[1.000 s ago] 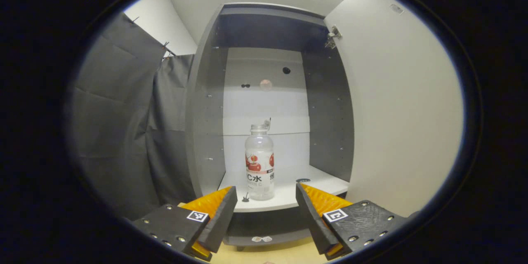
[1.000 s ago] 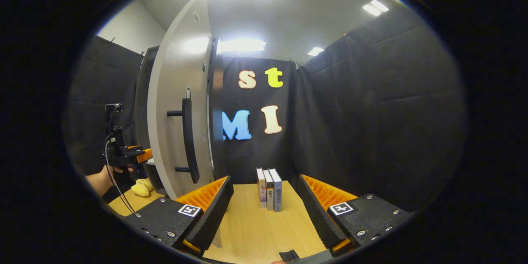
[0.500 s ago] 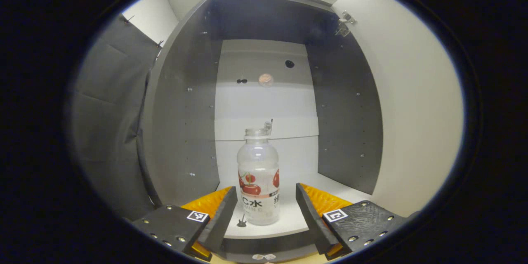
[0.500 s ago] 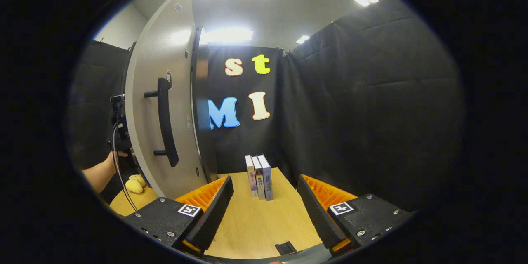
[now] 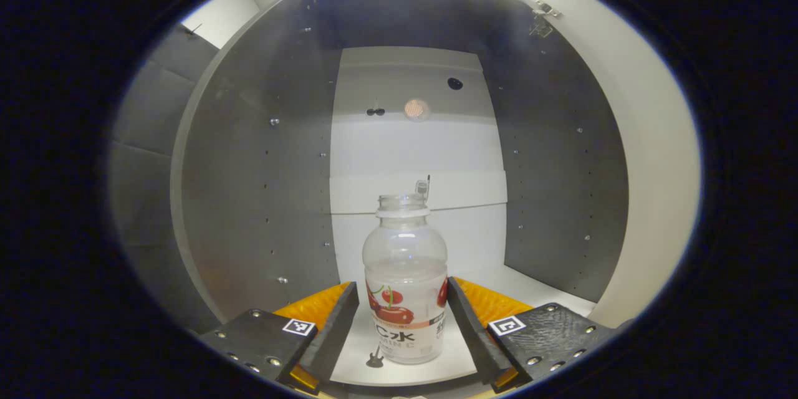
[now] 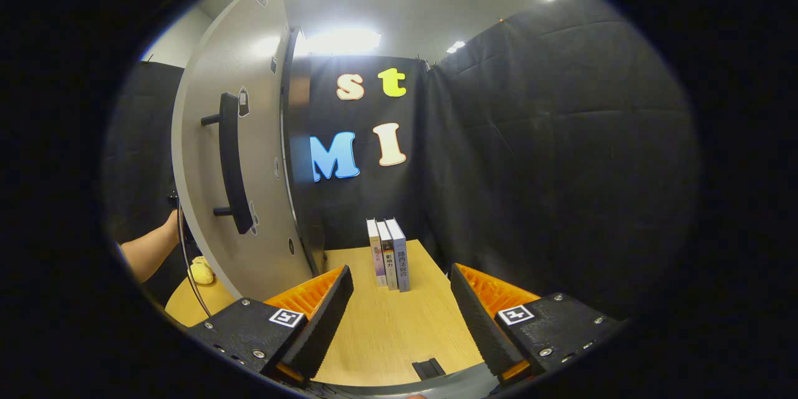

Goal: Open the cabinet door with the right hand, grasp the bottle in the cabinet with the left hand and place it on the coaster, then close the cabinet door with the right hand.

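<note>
A clear plastic bottle with a cherry label stands upright on the white floor of the open cabinet, capless. My left gripper is open, its fingers reaching into the cabinet on either side of the bottle's lower body, with small gaps on both sides. The cabinet door stands swung open, its black bar handle facing the right gripper view. My right gripper is open and empty, hanging above the wooden table to the right of the door.
Three books stand upright at the back of the table. A yellow object lies on the table beyond the door, near a person's forearm. A small black item lies by the table's front edge. Grey cabinet walls flank the bottle.
My left gripper has moved forward into the cabinet, so the bottle now stands between its fingers. The right gripper has drifted slightly, staying open; the door shows farther left.
</note>
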Available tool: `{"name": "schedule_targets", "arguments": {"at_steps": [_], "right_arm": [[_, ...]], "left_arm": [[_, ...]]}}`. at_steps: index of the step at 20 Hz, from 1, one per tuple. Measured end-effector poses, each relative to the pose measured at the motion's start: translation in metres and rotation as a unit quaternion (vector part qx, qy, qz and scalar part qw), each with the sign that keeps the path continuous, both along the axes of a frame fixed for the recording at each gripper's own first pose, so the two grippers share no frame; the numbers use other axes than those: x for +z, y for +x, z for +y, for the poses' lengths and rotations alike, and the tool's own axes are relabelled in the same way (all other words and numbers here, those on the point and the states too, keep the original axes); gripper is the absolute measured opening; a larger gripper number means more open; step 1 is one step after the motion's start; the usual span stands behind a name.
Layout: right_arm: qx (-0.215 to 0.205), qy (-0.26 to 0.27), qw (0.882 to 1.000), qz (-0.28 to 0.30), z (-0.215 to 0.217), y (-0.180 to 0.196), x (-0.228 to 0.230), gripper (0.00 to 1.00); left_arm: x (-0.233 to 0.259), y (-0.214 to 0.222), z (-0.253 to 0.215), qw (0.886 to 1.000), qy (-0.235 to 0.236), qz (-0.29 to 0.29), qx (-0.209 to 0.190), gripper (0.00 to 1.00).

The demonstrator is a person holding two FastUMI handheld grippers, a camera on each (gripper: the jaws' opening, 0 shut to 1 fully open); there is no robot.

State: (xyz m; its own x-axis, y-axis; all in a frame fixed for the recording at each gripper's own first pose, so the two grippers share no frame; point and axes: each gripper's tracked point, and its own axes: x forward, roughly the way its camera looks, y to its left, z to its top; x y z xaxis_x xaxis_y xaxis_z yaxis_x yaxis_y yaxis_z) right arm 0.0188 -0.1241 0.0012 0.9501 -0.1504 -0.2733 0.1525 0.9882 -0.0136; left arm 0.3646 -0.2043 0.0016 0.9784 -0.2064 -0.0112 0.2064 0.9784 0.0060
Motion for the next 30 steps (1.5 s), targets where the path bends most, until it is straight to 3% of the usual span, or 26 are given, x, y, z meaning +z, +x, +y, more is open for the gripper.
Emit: {"name": "schedule_targets", "arguments": {"at_steps": [1, 2, 10, 13, 18, 23, 24, 30], "right_arm": [[0.003, 0.000, 1.000, 0.001, -0.001, 0.001, -0.002, 0.97], [0.006, 0.002, 1.000, 0.001, -0.002, 0.002, -0.003, 0.97], [0.052, 0.015, 0.998, -0.007, -0.002, 0.017, -0.009, 0.97], [0.065, 0.023, 0.998, -0.010, 0.002, 0.019, -0.011, 0.97], [0.057, 0.027, 0.998, -0.030, 0.011, 0.012, -0.007, 0.96], [0.052, 0.012, 0.998, -0.037, 0.028, -0.002, -0.005, 0.96], [0.051, 0.010, 0.998, -0.039, 0.031, -0.007, -0.003, 0.96], [0.055, -0.005, 0.998, -0.040, 0.052, -0.032, -0.001, 0.96]], "left_arm": [[0.003, -0.002, -0.001, 1.000, -0.002, -0.001, -0.003, 0.89], [0.003, -0.003, -0.003, 1.000, -0.003, 0.001, -0.005, 0.72], [0.044, -0.052, 0.014, 0.999, -0.014, -0.029, 0.005, 0.76], [0.054, -0.075, 0.021, 0.999, -0.006, -0.041, 0.006, 0.69], [0.051, -0.123, 0.034, 0.999, -0.009, -0.041, -0.007, 0.72], [0.046, -0.165, 0.056, 0.999, -0.016, -0.042, -0.016, 0.69], [0.044, -0.173, 0.063, 0.999, -0.014, -0.041, -0.015, 0.76], [0.023, -0.213, 0.088, 0.999, -0.021, -0.032, -0.021, 0.76]]}}
